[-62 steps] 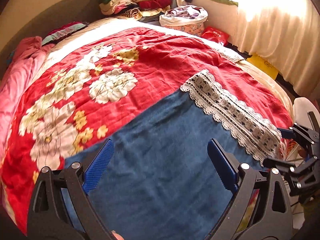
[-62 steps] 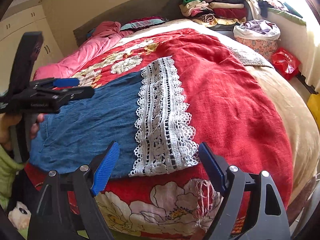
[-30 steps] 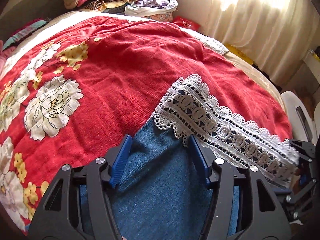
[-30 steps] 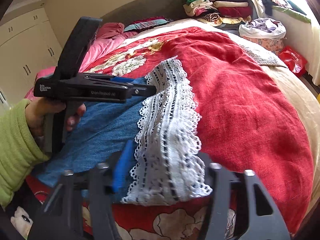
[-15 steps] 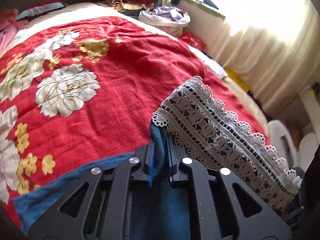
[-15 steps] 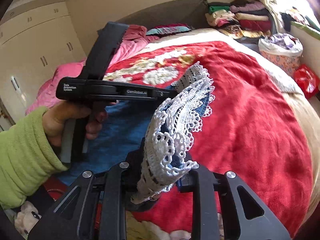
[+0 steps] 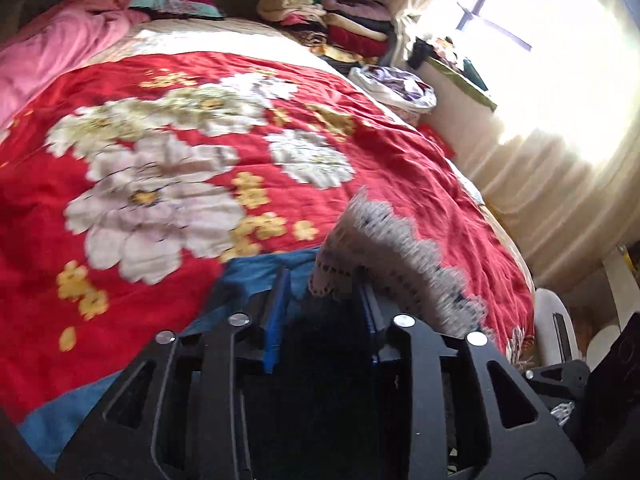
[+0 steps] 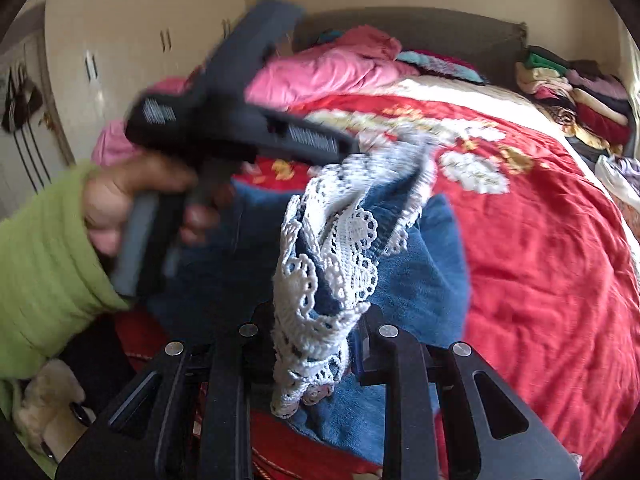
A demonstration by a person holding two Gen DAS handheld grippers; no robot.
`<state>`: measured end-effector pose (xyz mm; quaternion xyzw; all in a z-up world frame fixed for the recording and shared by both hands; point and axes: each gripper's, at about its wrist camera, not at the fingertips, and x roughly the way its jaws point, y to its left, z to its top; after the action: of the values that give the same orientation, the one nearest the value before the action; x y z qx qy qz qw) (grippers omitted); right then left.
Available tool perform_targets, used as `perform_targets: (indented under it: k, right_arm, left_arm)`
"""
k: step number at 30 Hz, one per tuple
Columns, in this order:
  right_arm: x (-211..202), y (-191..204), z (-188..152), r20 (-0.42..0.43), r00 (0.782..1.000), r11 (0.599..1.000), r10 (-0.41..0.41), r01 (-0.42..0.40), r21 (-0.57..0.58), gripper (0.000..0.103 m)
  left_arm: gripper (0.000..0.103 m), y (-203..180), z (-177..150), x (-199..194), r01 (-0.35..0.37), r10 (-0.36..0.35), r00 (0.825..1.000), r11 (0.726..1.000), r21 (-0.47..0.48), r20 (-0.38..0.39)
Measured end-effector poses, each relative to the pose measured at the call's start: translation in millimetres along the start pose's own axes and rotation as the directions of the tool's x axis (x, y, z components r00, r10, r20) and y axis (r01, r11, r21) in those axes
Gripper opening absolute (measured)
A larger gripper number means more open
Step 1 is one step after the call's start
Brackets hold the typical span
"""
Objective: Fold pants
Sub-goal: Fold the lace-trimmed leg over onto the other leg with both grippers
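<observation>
The blue denim pants (image 8: 420,280) with a white lace hem (image 8: 336,256) lie on the red floral bedspread (image 8: 540,240). My right gripper (image 8: 312,336) is shut on the lace hem and lifts it off the bed. My left gripper (image 7: 324,300) grips the other lace corner (image 7: 384,248) and blue denim (image 7: 256,272) between its blue pads; its jaws stand a little apart around the bunched cloth. The left gripper (image 8: 240,128) also shows in the right wrist view, held by a hand in a green sleeve, raised above the pants.
A pink duvet (image 8: 332,68) lies at the head of the bed. Stacks of folded clothes (image 7: 340,20) sit at the far corner, with a laundry bag (image 7: 396,88) beside them. Curtains and a bright window (image 7: 560,80) are to the right.
Both grippers closed on the lace hem and have lifted it, carrying it up and toward the head of the bed. The views are blurred by the motion.
</observation>
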<state>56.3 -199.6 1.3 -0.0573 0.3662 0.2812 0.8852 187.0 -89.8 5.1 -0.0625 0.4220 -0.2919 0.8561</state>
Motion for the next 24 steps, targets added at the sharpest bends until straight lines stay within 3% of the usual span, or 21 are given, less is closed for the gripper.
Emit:
perform_targets:
  k: [3, 6, 11, 16, 20, 23, 24]
  right_arm:
    - [20, 27, -5, -0.055, 0.998, 0.996, -0.017, 0.012, -0.086, 0.022]
    - [33, 49, -12, -0.089, 0.995, 0.984, -0.052, 0.036, -0.173, 0.022]
    - [46, 73, -20, -0.096, 0.987, 0.957, -0.125, 0.094, -0.273, 0.026]
    - [41, 78, -29, -0.074, 0.984, 0.939, -0.161, 0.13, -0.318, 0.032]
    - [30, 78, -31, -0.037, 0.988, 0.936, -0.15, 0.13, -0.328, 0.04]
    - [30, 72, -27, -0.033, 0.99, 0.94, -0.137, 0.12, -0.32, 0.037]
    - [31, 69, -26, -0.045, 0.991, 0.946, -0.127, 0.107, -0.307, 0.033]
  left_arm:
    - [0.039, 42, -7, -34, -0.051, 0.058, 0.997, 0.991, -0.124, 0.053]
    - [0.047, 74, -19, -58, 0.0, 0.027, 0.994, 0.97, -0.245, 0.106]
    - [0.058, 75, -33, -50, 0.084, -0.063, 0.995, 0.957, -0.278, 0.083]
    - [0.063, 78, -34, -20, 0.071, -0.074, 0.997, 0.955, -0.288, 0.001]
    - [0.063, 80, -30, -8, 0.063, -0.078, 0.996, 0.952, -0.3, -0.039]
    - [0.06, 75, -26, -1, 0.09, -0.114, 0.992, 0.949, -0.301, -0.061]
    - [0.044, 75, -25, 2, 0.093, -0.12, 0.99, 0.949, -0.302, -0.07]
